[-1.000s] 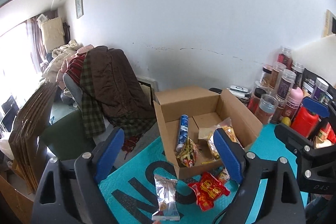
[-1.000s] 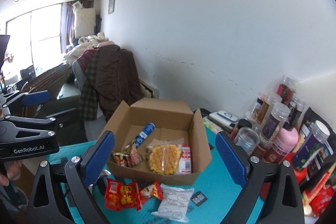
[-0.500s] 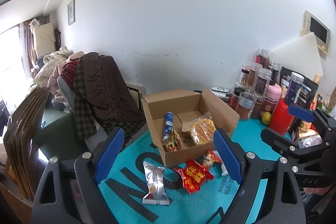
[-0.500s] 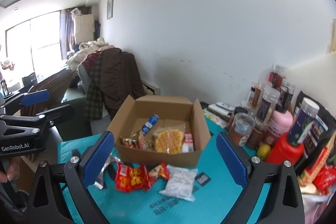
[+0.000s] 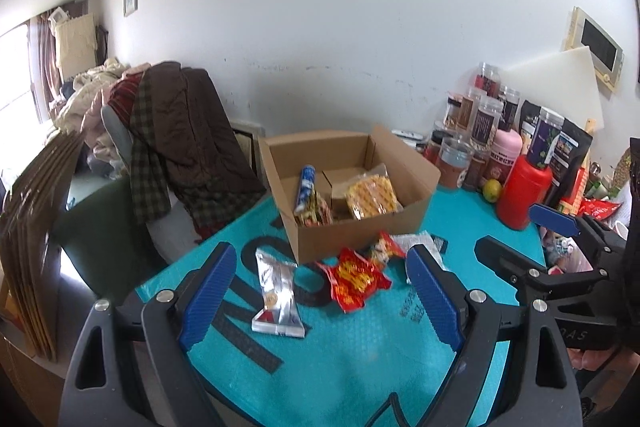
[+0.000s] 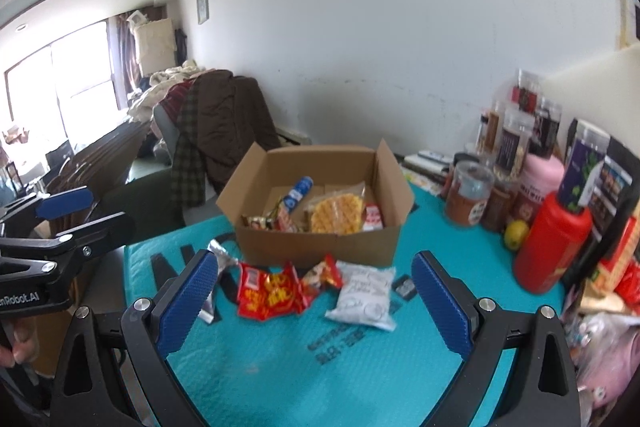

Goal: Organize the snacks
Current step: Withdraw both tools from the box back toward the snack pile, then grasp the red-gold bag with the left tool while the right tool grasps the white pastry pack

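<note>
An open cardboard box [image 5: 360,239] [image 6: 320,247] stands on the teal mat [image 5: 360,355]. Inside lie a blue tube [image 6: 298,191], a waffle packet [image 6: 336,215] and small packets. In front of the box are a silver packet [image 5: 276,291], a red packet [image 5: 358,277] [image 6: 272,293], a small red packet [image 6: 324,273] and a white packet [image 6: 366,291]. My left gripper [image 5: 320,255] hovers open above the silver and red packets, holding nothing. My right gripper [image 6: 316,261] is open and empty above the red and white packets. Each gripper shows at the edge of the other's view.
Several jars [image 5: 486,119], a red bottle [image 6: 552,239], a lemon [image 6: 516,233] and bags crowd the table's right side. A chair draped in clothes [image 5: 180,131] stands beyond the mat's left edge. A small black sachet [image 6: 404,285] lies by the white packet.
Both views have pulled back from the box and tilted down, so the loose packets and more of the teal mat show. Both sets of jaws stay equally wide.
</note>
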The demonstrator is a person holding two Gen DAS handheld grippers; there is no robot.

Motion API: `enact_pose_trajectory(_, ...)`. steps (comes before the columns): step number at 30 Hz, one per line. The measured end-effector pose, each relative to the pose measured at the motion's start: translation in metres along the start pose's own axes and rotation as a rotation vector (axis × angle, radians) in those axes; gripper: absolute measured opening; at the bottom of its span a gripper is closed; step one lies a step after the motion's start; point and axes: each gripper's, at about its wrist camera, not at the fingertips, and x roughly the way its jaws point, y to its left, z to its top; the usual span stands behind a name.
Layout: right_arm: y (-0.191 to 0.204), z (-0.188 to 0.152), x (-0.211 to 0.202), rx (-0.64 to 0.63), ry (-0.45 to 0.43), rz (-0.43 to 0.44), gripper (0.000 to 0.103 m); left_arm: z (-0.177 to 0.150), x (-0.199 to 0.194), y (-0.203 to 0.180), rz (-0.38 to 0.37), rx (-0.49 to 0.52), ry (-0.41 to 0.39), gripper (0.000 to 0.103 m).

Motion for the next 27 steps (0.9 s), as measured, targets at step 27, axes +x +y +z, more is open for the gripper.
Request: enact_pose_trajectory(27,-0.031,-0.056,0.079,0.056,0.215,-0.059,0.099,-0.050,0.099,-0.009,-0.095,-0.063,0.277,0.088)
